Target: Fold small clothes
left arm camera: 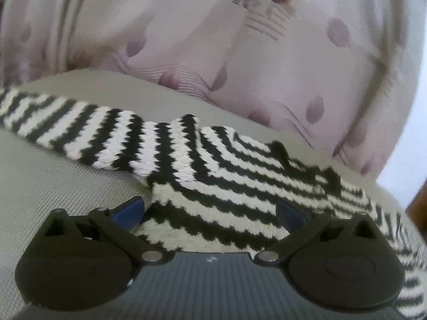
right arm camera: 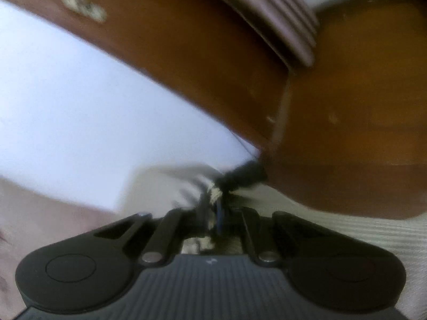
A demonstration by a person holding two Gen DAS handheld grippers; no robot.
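Two grippers work one striped knit garment (left arm camera: 213,165), spread on the grey cushion (left arm camera: 53,181). At six o'clock, the left gripper (left arm camera: 210,210) gapes wide astride its hem, gripping nothing; the right gripper (right arm camera: 217,213) pinches a striped edge shut, probably to carry the fold.

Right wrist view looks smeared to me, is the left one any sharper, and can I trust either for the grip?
Right wrist view: heavy motion blur; the wooden furniture and the striped knit garment at the right gripper smear, though its jaws look shut on fabric. Left wrist view: sharper on the garment's stripes, soft on the patterned cloth behind; left gripper open, fisheye bending the edges.
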